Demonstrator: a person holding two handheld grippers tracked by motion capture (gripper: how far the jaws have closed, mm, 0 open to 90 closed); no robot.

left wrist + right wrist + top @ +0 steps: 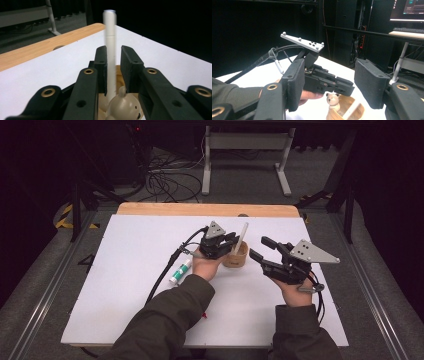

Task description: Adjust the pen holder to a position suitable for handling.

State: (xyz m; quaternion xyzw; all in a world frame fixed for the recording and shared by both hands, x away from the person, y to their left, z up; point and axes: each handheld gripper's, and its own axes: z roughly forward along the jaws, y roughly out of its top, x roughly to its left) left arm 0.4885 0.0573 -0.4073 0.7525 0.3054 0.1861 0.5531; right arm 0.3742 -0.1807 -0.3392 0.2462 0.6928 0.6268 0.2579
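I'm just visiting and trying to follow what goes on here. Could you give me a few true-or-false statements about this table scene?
1. The white pen stands between the left gripper's black jaws. True.
2. The round wooden holder lies tipped over. False: it stands upright.
3. The right gripper holds the pen. False: its jaws are apart with nothing between them.
4. A small bear figure sits on the holder's rim. True.
5. A green-and-white tube lies on the white table sheet. True.

The table (150,209) has a pale wooden top, bare along its far edge, with a white sheet (135,285) covering the rest. On the sheet stand a small wooden cup (236,257) and, left of it, what looks like a green-and-white tube (180,271) lying flat.
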